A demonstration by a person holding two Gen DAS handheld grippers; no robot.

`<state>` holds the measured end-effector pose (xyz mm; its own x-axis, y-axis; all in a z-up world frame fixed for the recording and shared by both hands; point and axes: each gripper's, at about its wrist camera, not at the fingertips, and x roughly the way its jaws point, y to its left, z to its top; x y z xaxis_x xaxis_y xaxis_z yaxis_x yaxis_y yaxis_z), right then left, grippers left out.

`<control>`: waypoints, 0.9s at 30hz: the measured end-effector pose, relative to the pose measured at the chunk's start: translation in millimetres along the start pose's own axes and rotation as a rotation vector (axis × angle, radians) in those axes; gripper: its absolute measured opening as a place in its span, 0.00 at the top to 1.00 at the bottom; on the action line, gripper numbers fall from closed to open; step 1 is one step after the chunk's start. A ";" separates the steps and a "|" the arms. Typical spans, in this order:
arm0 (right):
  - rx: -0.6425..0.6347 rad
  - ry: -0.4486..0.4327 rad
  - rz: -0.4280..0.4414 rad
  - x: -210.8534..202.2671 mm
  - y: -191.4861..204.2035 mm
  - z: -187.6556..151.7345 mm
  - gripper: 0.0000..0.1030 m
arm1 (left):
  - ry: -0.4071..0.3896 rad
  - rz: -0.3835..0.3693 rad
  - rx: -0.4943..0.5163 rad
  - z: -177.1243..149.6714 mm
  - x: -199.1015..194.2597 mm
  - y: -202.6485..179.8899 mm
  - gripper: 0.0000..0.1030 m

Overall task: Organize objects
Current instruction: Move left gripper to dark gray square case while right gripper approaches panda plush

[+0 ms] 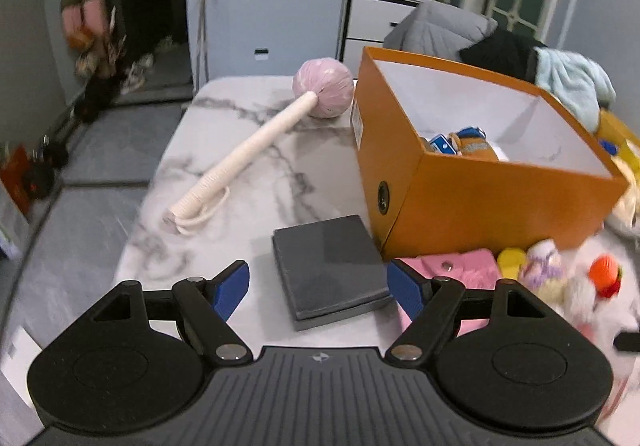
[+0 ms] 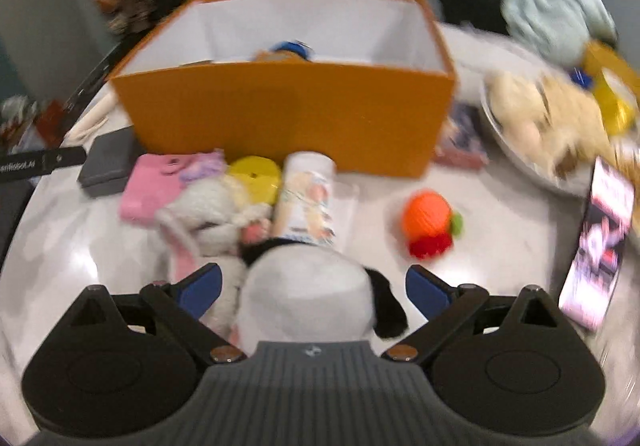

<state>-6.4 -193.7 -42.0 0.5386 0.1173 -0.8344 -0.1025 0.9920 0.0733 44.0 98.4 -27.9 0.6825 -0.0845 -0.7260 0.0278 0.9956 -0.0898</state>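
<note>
While both grippers hang with their jaws spread wide and empty, the nearest candidates sit just under them in front of the tall orange cardboard box, the landmark for everything on the marble-patterned counter. Closest to the right gripper is a white plush toy with a black ear, soft and light by the look of it; I judge it best pinched across the rounded head, which should squash rather than slip. Under the left gripper lies a flat dark grey square case, just in front of the box's near corner; it looks stiff and smooth, so its opposite edges seem the surest hold. Beyond, left of the box, rests a pink yarn-headed mallet with a cream wrapped handle.
</note>
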 end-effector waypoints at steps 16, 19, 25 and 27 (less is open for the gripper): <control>0.031 0.089 -0.018 33.7 2.6 -5.1 0.08 | 0.046 0.088 -0.017 3.9 42.7 -16.0 0.07; 0.026 0.097 -0.025 37.5 2.6 -4.2 0.08 | 0.054 0.109 -0.007 2.8 48.9 -18.6 0.05; 0.043 0.120 -0.007 47.4 -1.9 -3.5 0.06 | 0.122 0.127 0.004 -7.3 64.4 -20.2 0.06; 0.044 0.124 -0.005 49.2 -1.9 -3.4 0.06 | 0.121 0.128 0.006 -8.5 64.5 -20.1 0.06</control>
<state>17.4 -190.0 -85.1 0.4311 0.1083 -0.8958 -0.0615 0.9940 0.0906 81.3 72.5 -78.7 0.5879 0.0390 -0.8080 -0.0489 0.9987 0.0126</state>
